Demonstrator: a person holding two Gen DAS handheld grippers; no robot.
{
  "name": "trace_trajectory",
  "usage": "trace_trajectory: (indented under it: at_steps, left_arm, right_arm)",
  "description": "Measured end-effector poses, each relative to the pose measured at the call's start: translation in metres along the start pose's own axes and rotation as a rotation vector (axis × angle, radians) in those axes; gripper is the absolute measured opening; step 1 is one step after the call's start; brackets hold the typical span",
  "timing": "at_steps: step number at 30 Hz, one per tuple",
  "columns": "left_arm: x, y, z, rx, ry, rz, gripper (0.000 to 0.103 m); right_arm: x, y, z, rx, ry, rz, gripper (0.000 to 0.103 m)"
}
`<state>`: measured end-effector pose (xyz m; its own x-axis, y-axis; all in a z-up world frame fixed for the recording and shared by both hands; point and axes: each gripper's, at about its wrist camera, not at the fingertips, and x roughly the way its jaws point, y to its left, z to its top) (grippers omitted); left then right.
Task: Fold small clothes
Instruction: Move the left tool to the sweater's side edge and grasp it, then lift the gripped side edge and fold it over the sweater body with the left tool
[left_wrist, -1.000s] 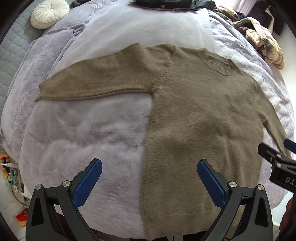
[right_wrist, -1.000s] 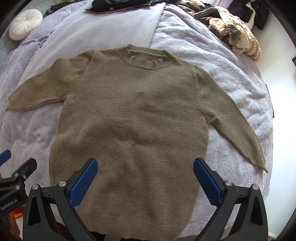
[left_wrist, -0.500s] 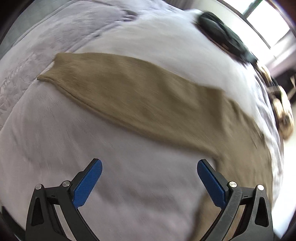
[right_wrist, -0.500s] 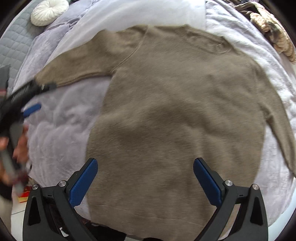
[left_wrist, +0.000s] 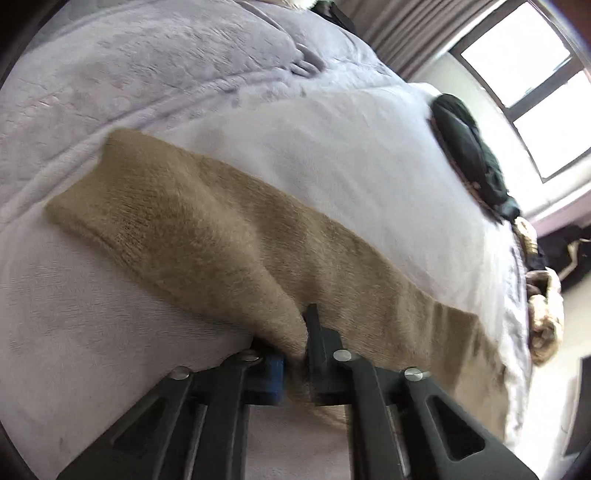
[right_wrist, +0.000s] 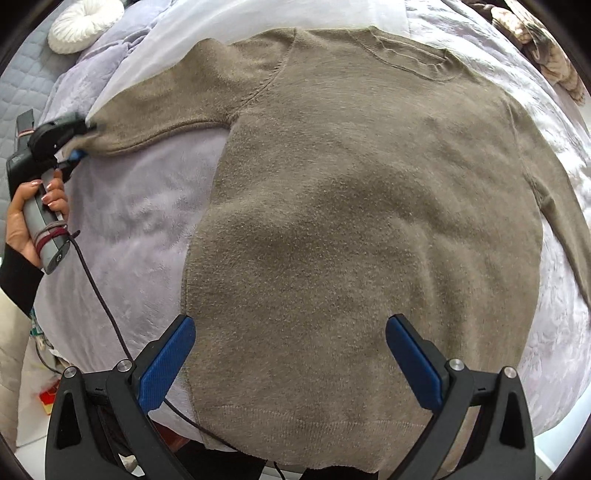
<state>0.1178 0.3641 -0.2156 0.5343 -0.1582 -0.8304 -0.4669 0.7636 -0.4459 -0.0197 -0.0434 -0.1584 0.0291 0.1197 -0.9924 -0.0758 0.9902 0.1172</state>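
A brown knit sweater (right_wrist: 362, 221) lies spread flat, front up, on a bed (right_wrist: 140, 206) covered with a pale lavender blanket. The left claw (left_wrist: 295, 354) is clenched on the lower edge of the sweater's sleeve (left_wrist: 207, 236) near the cuff, fabric pinched between its pads. The right claw (right_wrist: 290, 363) hangs released over the sweater's lower body, pads well apart, touching nothing.
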Motion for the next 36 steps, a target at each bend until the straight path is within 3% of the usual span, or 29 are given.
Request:
trace_trajectory:
  at_steps: [5, 12, 16, 20, 23, 26, 28, 30, 34, 36]
  left_arm:
    - [-0.033, -0.041, -0.011, 0.118, -0.095, 0.016, 0.010]
    - [-0.081, -0.170, -0.040, 0.385, -0.193, -0.122, 0.010]
    - [-0.073, -0.263, -0.082, 0.536, -0.123, -0.253, 0.010]
    - [-0.037, -0.339, -0.142, 0.680, -0.016, -0.291, 0.010]
    - [0.006, -0.376, -0.184, 0.770, 0.074, -0.252, 0.010]
    - [0.044, -0.392, -0.223, 0.843, 0.143, -0.164, 0.010]
    - [0.063, -0.393, -0.243, 0.877, 0.183, -0.098, 0.023]
    - [0.071, -0.384, -0.254, 0.896, 0.205, -0.042, 0.086]
    - [0.035, -0.371, -0.250, 0.906, 0.132, -0.044, 0.089]
    - [0.010, -0.359, -0.232, 0.883, 0.081, -0.054, 0.089]
  right_arm:
    - [-0.003, -0.020, 0.000, 0.013, -0.017, 0.026, 0.103]
    - [-0.017, -0.072, 0.017, 0.076, -0.059, 0.066, 0.103]
    - [-0.022, -0.112, 0.022, 0.120, -0.084, 0.070, 0.103]
    - [-0.024, -0.164, 0.021, 0.208, -0.099, 0.074, 0.103]
    - [-0.016, -0.205, 0.017, 0.276, -0.090, 0.064, 0.103]
    - [-0.005, -0.237, 0.013, 0.332, -0.069, 0.055, 0.103]
    - [0.001, -0.251, 0.010, 0.361, -0.055, 0.056, 0.103]
    - [0.006, -0.262, 0.010, 0.382, -0.044, 0.054, 0.103]
    - [0.005, -0.267, 0.022, 0.381, -0.061, 0.046, 0.103]
    - [-0.001, -0.256, 0.039, 0.323, -0.098, 0.017, 0.103]
